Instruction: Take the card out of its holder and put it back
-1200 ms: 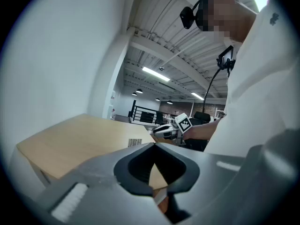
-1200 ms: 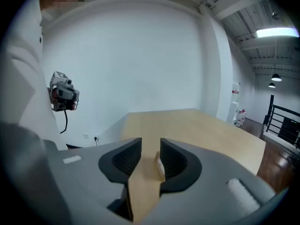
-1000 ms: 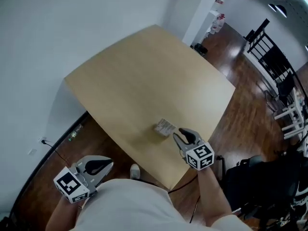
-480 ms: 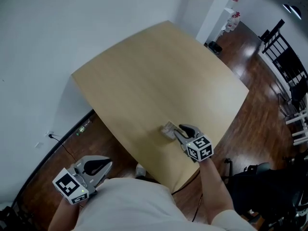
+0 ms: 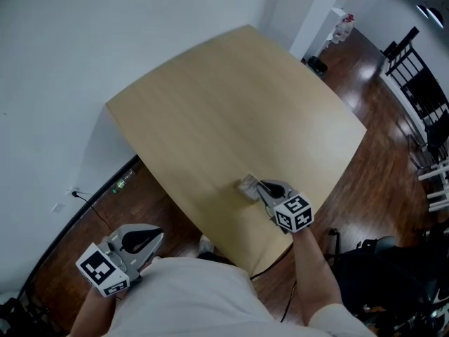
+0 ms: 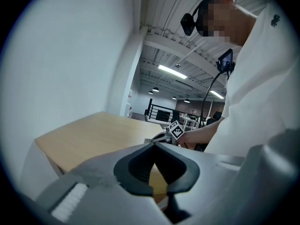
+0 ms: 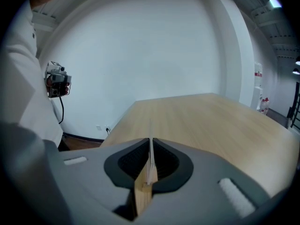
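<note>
While the right gripper [image 5: 259,187] is closing its jaws, a thin white sheet, the card [image 7: 150,146], is standing edge-on between the pads in the right gripper view, and the pads are looking pressed onto it. Whether the pinch is catching the card alone or the holder with it is not showing. If both are being gripped, a lift is likely to drag the holder along rather than free the card. The bite is sitting on a thin edge, so any twist of the hand is risking a bent or slipping card.

The left gripper [image 5: 156,236] is hanging with its jaws pressed together and nothing between them. It is off the table [image 5: 231,104] beside the person's body and well apart from the card, so nothing is steadying the holder.

The card is lying near the table's near edge, toward the person, so a pull in that direction is risking sliding it off toward the wooden floor [image 5: 365,153]. Farther from the person, the tabletop is stretching bare and wide, giving open room for lifting and setting down.
</note>
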Tool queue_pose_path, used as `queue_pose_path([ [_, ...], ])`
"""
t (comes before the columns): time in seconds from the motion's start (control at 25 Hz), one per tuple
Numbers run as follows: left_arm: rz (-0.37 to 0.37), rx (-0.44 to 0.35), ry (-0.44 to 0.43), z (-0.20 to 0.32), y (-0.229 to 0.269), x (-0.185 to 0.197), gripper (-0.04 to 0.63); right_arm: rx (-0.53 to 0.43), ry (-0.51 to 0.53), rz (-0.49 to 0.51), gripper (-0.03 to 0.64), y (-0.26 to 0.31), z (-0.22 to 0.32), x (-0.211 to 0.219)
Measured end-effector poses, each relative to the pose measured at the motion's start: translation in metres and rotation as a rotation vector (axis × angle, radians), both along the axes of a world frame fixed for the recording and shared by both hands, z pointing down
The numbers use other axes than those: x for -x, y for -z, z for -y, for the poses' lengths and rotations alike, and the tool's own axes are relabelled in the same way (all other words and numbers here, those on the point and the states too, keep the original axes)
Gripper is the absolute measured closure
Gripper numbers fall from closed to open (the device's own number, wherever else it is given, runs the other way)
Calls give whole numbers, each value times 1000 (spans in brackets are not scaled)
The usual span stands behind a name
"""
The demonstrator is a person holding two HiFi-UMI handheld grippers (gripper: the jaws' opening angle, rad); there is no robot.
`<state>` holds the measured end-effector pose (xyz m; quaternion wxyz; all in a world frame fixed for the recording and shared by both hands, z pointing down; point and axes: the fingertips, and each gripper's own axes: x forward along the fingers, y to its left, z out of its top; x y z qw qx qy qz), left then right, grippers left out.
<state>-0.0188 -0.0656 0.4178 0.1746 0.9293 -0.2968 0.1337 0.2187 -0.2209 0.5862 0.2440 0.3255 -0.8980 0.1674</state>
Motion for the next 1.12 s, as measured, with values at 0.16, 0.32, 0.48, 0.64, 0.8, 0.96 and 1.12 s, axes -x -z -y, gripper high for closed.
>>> queue_pose_path([
  [0.16, 1, -6, -1, -3, 1, 5, 592, 5, 6, 16, 595, 4, -3, 3],
  [0.32, -2, -10, -4, -8, 2, 11, 592, -11, -1, 15, 595, 11, -4, 5],
  [0.48, -6, -18, -6, -14, 4, 18, 592, -42, -10, 0, 595, 25, -6, 6],
  [0.64, -21, -24, -13, -21, 5, 27, 592, -93, -21, -35, 595, 46, -11, 7],
  [0.8, -34, -28, -28, -32, 5, 36, 592, -161, -34, -47, 595, 77, -20, 13],
  [0.96, -49, -40, -44, -44, 8, 48, 592, -210, -31, -53, 596, 106, -40, 28],
  [1.12, -58, -45, -58, -62, 8, 67, 592, -236, -18, -52, 597, 126, -73, 58],
])
